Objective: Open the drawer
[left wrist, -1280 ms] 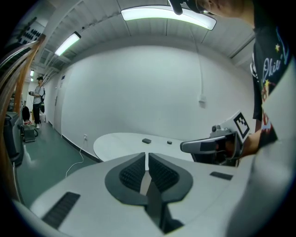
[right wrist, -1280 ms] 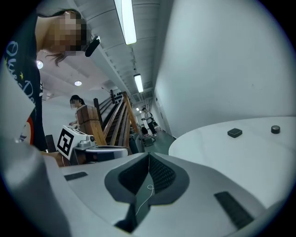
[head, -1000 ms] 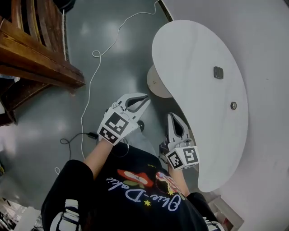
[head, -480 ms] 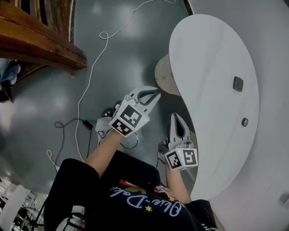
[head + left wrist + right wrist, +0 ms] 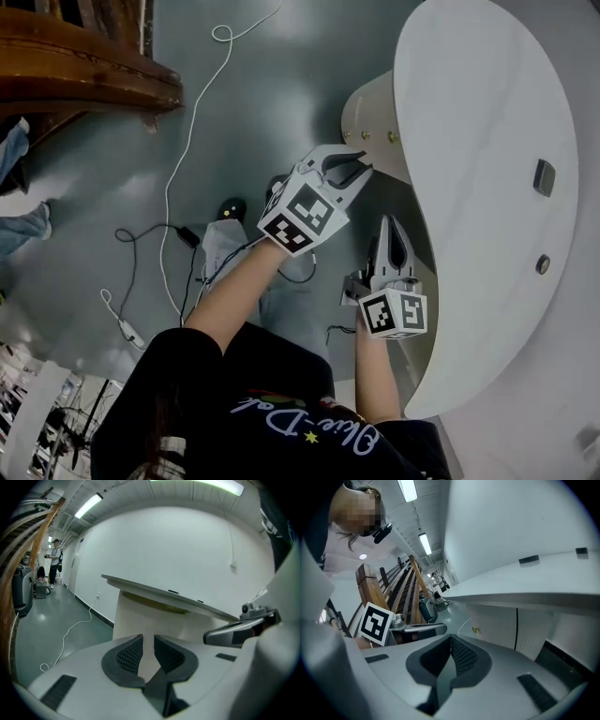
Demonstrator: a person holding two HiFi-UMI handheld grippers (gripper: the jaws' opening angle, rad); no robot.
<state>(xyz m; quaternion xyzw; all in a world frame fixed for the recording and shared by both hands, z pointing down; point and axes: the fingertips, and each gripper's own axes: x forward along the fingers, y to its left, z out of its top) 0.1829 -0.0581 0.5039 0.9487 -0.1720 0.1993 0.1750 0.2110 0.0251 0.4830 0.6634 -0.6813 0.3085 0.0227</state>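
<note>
Expect a rigid, smooth, light-sliding white panel [image 5: 534,637] under the desk [image 5: 487,141] edge; hook its seam. With left claw [image 5: 361,167] just opening on nothing, right claw [image 5: 387,223] clenched empty.

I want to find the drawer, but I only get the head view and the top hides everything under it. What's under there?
Observer: The right gripper view shows a pale front under the top, split by a dark upright seam. I can't tell whether it's a drawer.
Operator: What are the left fingers aiming at?
Observer: In the left gripper view the left fingers point at the pale base under the top. They've just been opening, stand a little apart, and nothing is between them.
</note>
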